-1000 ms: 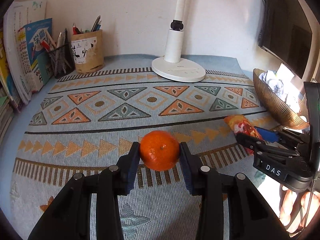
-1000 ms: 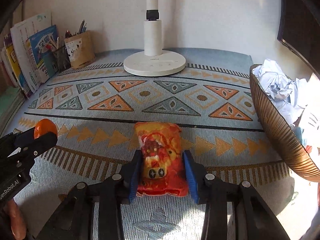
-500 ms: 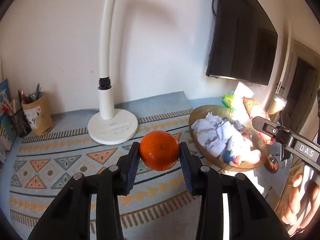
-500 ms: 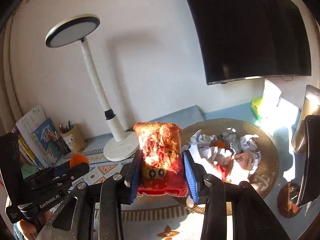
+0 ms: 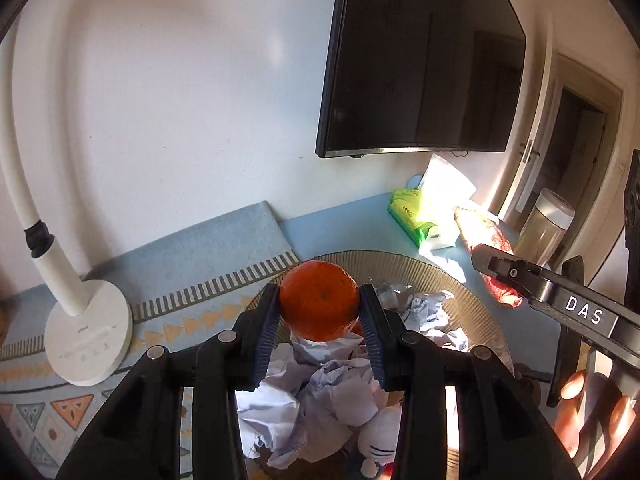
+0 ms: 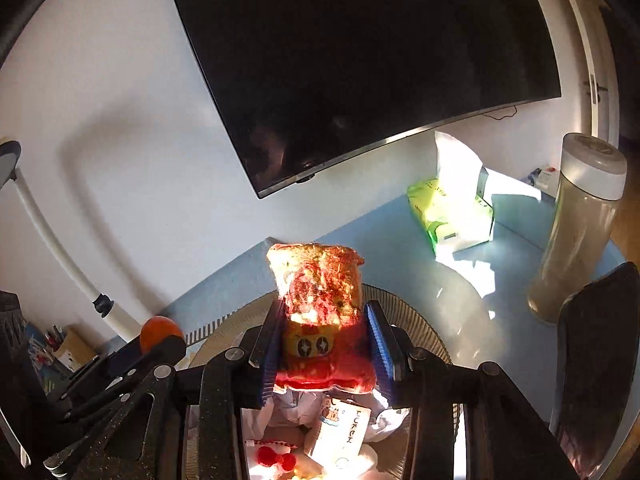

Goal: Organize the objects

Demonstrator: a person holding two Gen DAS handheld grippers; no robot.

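Note:
My left gripper (image 5: 319, 312) is shut on an orange mandarin (image 5: 319, 300) and holds it in the air over the brown ribbed bowl (image 5: 432, 276), which holds crumpled paper (image 5: 344, 392) and a small white plush toy. My right gripper (image 6: 323, 340) is shut on a red and yellow snack packet (image 6: 320, 308) and holds it above the same bowl (image 6: 412, 312). The right gripper also shows at the right of the left wrist view (image 5: 500, 268), and the mandarin shows at the left of the right wrist view (image 6: 158, 330).
A white desk lamp (image 5: 86, 340) stands left of the bowl on the patterned mat (image 5: 192, 292). A green tissue pack (image 6: 448, 216) and a tall flask (image 6: 576, 232) stand behind on the blue desk. A dark monitor (image 6: 360, 60) hangs above.
Both grippers lifted their objects off the mat and carried them rightward and up. They now hang over the bowl, closer than half a second ago.

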